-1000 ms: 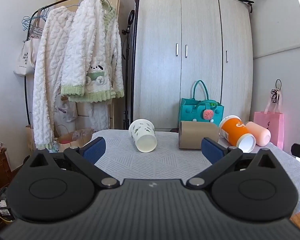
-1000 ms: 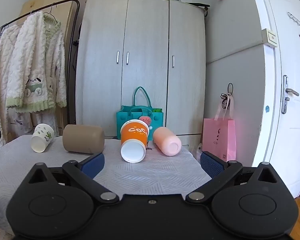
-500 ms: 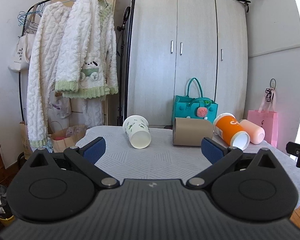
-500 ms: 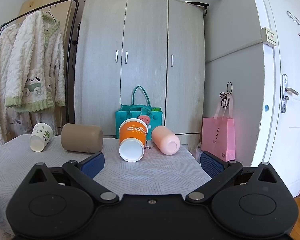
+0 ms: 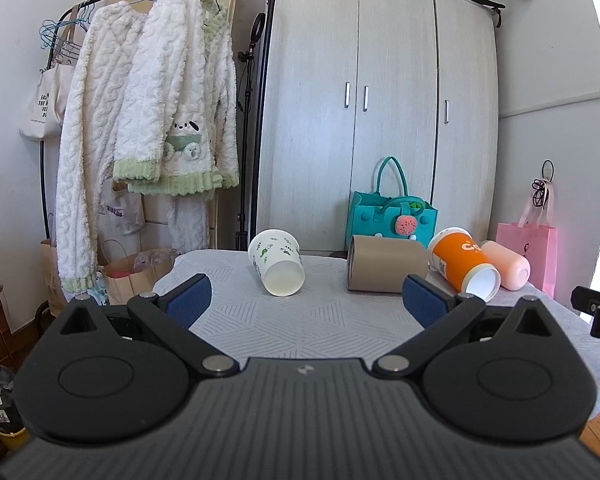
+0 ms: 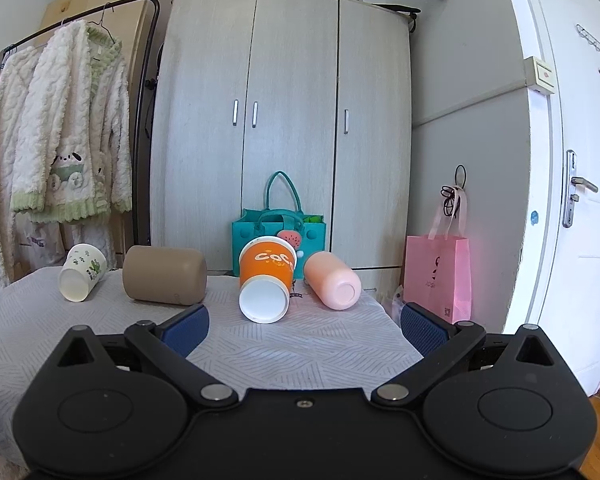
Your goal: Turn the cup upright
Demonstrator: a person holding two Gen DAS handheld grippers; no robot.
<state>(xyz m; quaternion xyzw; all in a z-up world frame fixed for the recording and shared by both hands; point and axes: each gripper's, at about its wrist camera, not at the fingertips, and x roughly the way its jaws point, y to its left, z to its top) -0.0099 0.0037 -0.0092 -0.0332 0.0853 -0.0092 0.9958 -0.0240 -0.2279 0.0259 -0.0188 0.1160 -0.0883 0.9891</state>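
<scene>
- Looking along the left gripper (image 5: 304, 300): jaws spread wide, nothing between the blue pads (image 5: 190, 298), hovering over the near part of the table (image 5: 300, 328).
- White cup (image 5: 277, 267) with green print lies on its side ahead and between the pads, mouth toward the camera, well apart from the tool.
- Brown cup (image 5: 386, 264) lies on its side to the right of it, just behind the right pad in this view.
- Orange cup (image 5: 464, 264) is tipped over further right, mouth down toward the camera; pink cup (image 5: 506, 270) lies just beside it, looks touching.
- Teal bag (image 5: 392, 216) stands behind the cups at the wardrobe (image 5: 380, 120); fleece robes hang on the rack (image 5: 156, 112) at left.
- Right wrist view: right gripper (image 6: 304, 326) is also wide open and holding nothing, over the table's (image 6: 300, 352) near right part.
- Orange cup (image 6: 266, 278) lies straight ahead between the pads, white mouth facing the camera, no contact with the tool.
- Pink cup (image 6: 332, 280) is just to its right, brown cup (image 6: 165, 275) to its left, white cup (image 6: 82, 272) far left.
- Pink paper bag (image 6: 438, 276) stands on the floor beside the door (image 6: 580, 200).
</scene>
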